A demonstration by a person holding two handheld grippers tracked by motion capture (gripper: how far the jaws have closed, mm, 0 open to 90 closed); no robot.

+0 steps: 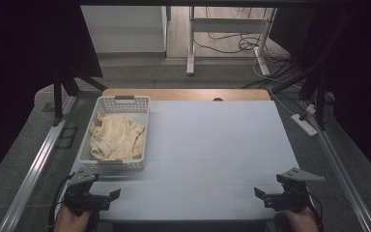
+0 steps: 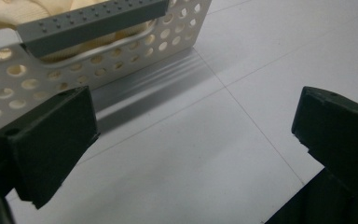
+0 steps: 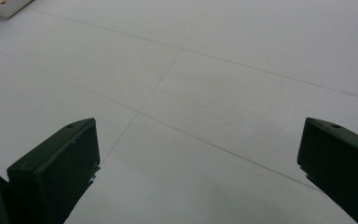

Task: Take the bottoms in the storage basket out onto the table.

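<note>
- My left gripper point(image 1: 110, 197): at the near left corner of the table, just in front of the basket's near wall. Jaws spread wide, nothing between them. In the left gripper view, bare tabletop lies between my two black jaws and the basket wall rises just beyond the left one.
- Basket point(image 1: 89, 164): white plastic with round holes in its walls and a grey handle point(image 2: 91, 21) on the near rim. It stands on the left side of the table, long side running away from me, with its near end close to my left gripper but apart from it.
- Cloth point(image 1: 116, 137): pale yellow, crumpled, lying inside the basket and covering most of its floor. A fold shows behind the handle in the left gripper view.
- Table point(image 1: 212, 145): light grey-white surface with a wooden strip along the far edge.
- My right gripper point(image 1: 262, 195): at the near right corner, well apart from the basket. Jaws released and wide, grasping nothing, over bare tabletop.
</note>
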